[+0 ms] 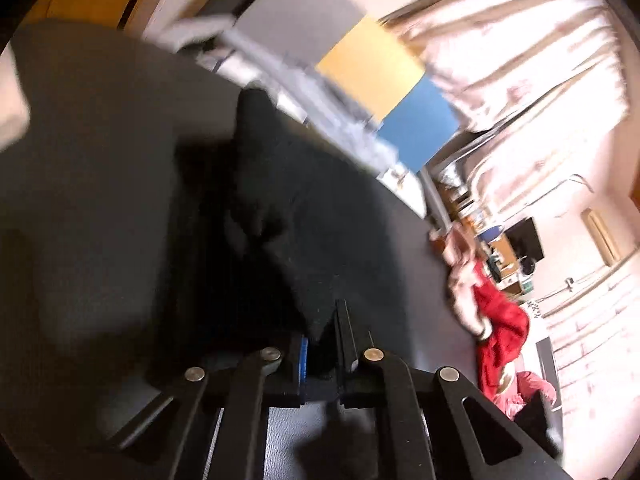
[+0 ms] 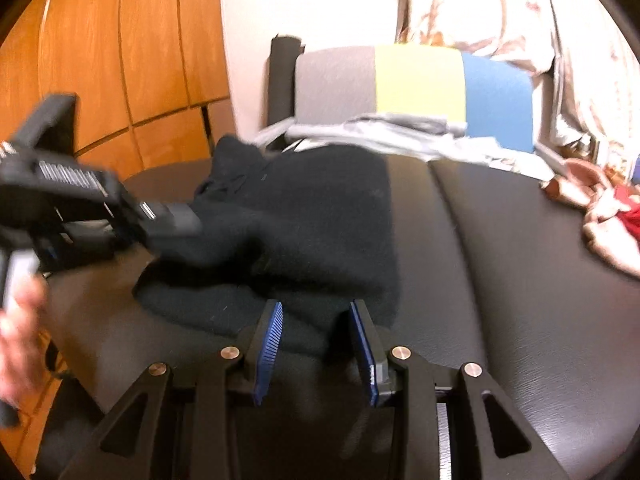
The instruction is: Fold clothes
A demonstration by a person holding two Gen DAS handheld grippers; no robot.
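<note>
A black garment (image 2: 320, 220) lies bunched on a dark leather seat (image 2: 500, 280). In the right wrist view my left gripper (image 2: 176, 216) reaches in from the left and bites into the garment's left edge, a hand (image 2: 20, 320) behind it. In its own view the left gripper (image 1: 326, 320) has its jaws pressed together on a fold of the black garment (image 1: 300, 208), lifted a little off the seat (image 1: 100, 200). My right gripper (image 2: 316, 320) is open at the garment's near edge. The cloth lies between its blue pads (image 2: 272, 344), which do not press on it.
Behind the seat stands a cushion (image 2: 416, 80) in grey, yellow and blue, with grey clothes (image 2: 380, 132) piled before it. Pink and red clothes (image 2: 612, 216) lie at the right edge. Wooden panels (image 2: 100, 60) fill the left, a pale curtain (image 2: 520, 8) the back right.
</note>
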